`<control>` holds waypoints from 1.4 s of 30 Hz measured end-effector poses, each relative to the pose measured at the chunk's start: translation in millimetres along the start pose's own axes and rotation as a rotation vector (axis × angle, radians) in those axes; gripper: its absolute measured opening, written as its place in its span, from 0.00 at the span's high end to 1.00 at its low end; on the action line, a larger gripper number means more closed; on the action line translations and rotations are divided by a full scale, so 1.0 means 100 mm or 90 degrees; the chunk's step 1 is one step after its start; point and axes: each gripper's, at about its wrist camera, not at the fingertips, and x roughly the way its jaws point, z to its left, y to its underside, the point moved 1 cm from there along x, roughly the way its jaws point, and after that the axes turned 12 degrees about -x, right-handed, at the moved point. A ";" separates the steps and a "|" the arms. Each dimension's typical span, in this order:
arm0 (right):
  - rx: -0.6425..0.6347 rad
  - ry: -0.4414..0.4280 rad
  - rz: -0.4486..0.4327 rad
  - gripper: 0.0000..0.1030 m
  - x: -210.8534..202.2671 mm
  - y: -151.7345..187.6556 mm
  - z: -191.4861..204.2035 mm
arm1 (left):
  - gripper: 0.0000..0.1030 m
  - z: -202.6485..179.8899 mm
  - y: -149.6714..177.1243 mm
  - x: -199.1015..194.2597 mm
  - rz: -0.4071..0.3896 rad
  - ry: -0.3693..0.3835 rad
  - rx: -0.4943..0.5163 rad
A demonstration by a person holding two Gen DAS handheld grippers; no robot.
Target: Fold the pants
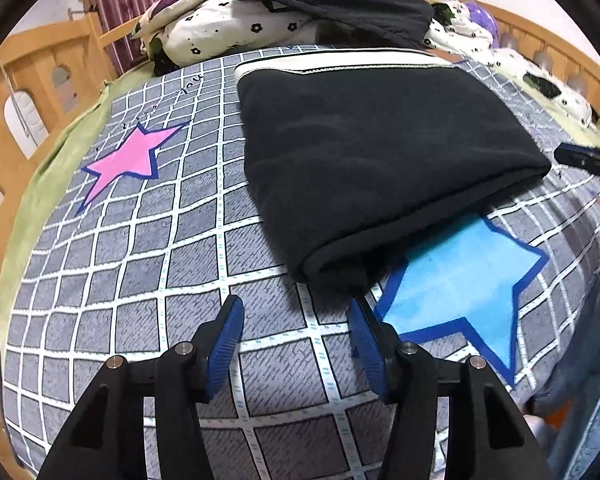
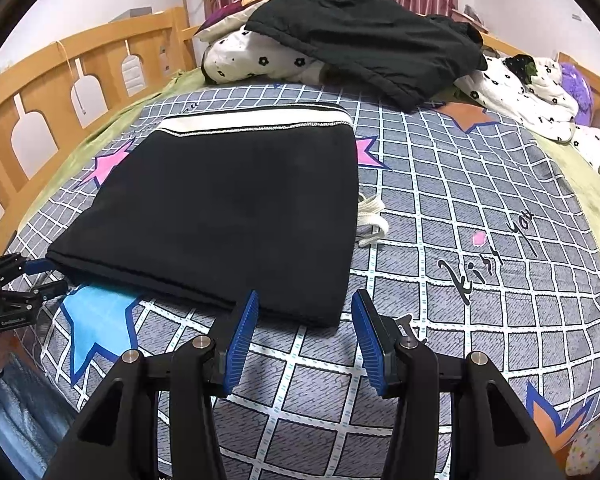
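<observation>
The black pants [image 1: 380, 152] lie folded into a flat rectangle on the checked bedspread [image 1: 140, 248], with a white waistband [image 1: 340, 62] at the far edge. They also show in the right wrist view [image 2: 236, 216], with the white drawstring [image 2: 370, 216] sticking out at the right side. My left gripper [image 1: 296, 322] is open and empty, just short of the near left corner of the fold. My right gripper [image 2: 304, 318] is open and empty at the near right corner. The left gripper also shows in the right wrist view [image 2: 48, 276], at the far left.
A second dark garment [image 2: 372, 48] lies on a flowered quilt [image 2: 260, 60] at the head of the bed. Wooden bed rails [image 2: 60, 80] run along the left and far sides. The bedspread has a blue star [image 1: 460, 280] and a pink star [image 1: 128, 160].
</observation>
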 end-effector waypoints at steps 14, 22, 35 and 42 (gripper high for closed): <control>-0.015 0.009 0.021 0.53 0.11 0.01 0.04 | 0.46 -0.12 -0.02 0.06 -0.030 -0.025 0.040; -0.036 0.010 0.025 0.54 0.17 -0.01 0.12 | 0.83 -0.26 -0.13 -0.03 -0.121 -0.060 0.032; -0.072 0.023 0.054 0.54 0.28 0.03 0.20 | 0.79 0.13 -0.02 -0.06 -0.006 0.021 -0.124; -0.040 0.013 -0.057 0.50 -0.03 -0.12 0.04 | 0.74 0.18 -0.20 -0.31 -0.054 0.022 -0.131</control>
